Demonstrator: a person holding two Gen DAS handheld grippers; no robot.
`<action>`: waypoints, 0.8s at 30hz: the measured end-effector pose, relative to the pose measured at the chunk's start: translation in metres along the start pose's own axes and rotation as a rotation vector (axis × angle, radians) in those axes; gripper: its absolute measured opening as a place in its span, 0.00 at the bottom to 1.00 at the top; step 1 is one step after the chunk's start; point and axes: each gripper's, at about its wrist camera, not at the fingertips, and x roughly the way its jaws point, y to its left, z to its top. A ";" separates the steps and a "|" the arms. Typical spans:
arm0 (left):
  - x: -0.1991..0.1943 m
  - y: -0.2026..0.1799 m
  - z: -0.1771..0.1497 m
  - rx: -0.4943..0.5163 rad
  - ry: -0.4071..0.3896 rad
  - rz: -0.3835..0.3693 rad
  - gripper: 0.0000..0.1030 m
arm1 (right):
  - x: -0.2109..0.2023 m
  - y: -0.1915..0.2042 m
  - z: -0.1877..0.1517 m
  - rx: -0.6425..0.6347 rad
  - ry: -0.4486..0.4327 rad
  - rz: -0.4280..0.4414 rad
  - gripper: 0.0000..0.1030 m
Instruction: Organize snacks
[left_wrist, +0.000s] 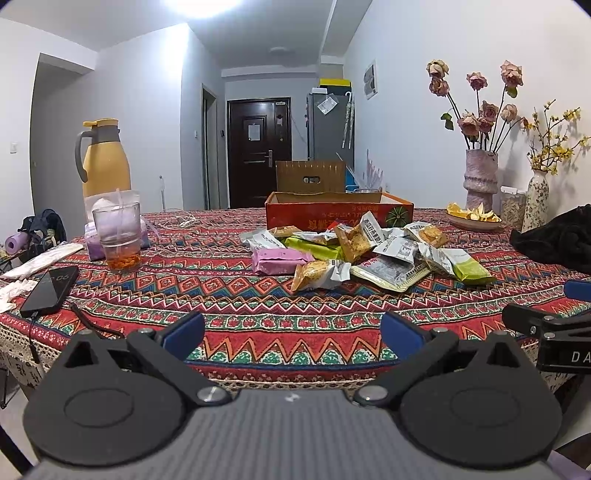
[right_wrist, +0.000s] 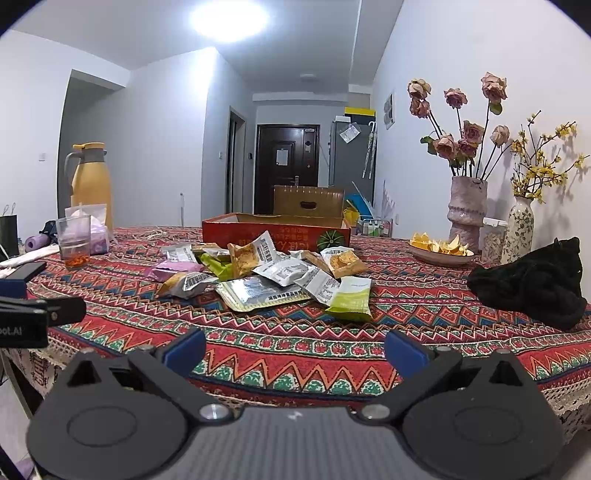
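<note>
The snacks (left_wrist: 364, 254) lie in a loose heap on the patterned tablecloth (left_wrist: 229, 295), near the middle of the table and just in front of the red box (left_wrist: 338, 214), whose open top faces up. In the heap I see a purple pack (left_wrist: 279, 260) at the left, green packs (right_wrist: 351, 297) at the right edge, a flat silver pouch (right_wrist: 255, 291) at the front and several small orange-and-white packets piled on top of one another. My left gripper (left_wrist: 291, 334) hangs low over the table's near edge, well short of the heap, fingers spread wide with nothing between them. My right gripper (right_wrist: 293, 349) sits beside it at much the same height, also spread wide and holding nothing. To the left stand a glass (left_wrist: 118, 236) with something orange at the bottom, a yellow jug (left_wrist: 103, 158) behind it and a phone (left_wrist: 50, 290) lying flat. To the right are a plate of peels (right_wrist: 439, 249), two vases (right_wrist: 467, 208) of flowers and a black cloth (right_wrist: 532, 282).
</note>
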 end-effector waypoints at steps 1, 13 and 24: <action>0.000 0.000 0.000 0.001 0.000 0.000 1.00 | 0.001 0.000 0.000 0.002 0.002 0.000 1.00; 0.001 -0.001 -0.004 0.008 0.012 -0.008 1.00 | 0.002 0.000 -0.003 0.008 0.014 0.000 1.00; 0.002 -0.002 -0.005 0.005 0.020 -0.012 1.00 | 0.003 0.000 -0.005 0.007 0.018 -0.002 1.00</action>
